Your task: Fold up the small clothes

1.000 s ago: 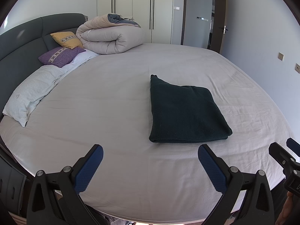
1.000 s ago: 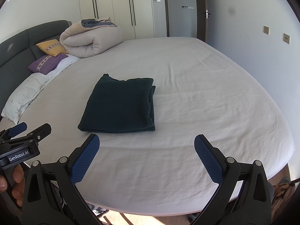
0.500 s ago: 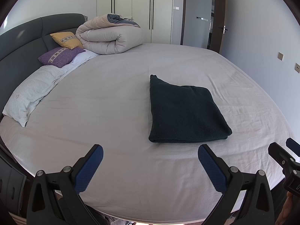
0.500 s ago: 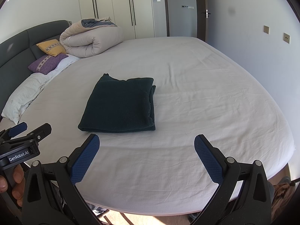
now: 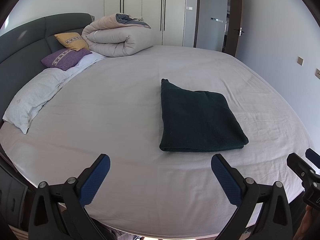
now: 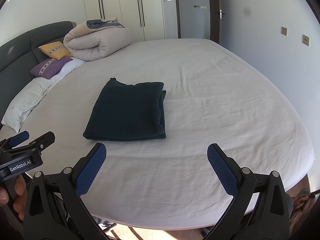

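Observation:
A dark green garment [image 5: 198,118] lies folded into a neat rectangle on the white bed sheet [image 5: 112,108]; the right wrist view shows the garment [image 6: 130,112] with its stacked layers at its right edge. My left gripper [image 5: 160,177] hangs open over the bed's near edge, short of the garment and a little left of it, holding nothing. My right gripper [image 6: 157,167] is open too, near the garment's front edge and slightly to the right, also empty. Each view catches the other gripper at its side edge, held by a hand [image 6: 17,198].
A rolled beige duvet [image 5: 118,38], a yellow cushion [image 5: 72,41], a purple cushion [image 5: 65,59] and a white pillow [image 5: 33,98] lie along the dark headboard at the left. White wardrobes and an open door stand behind the bed. Wooden floor shows below the bed's near edge.

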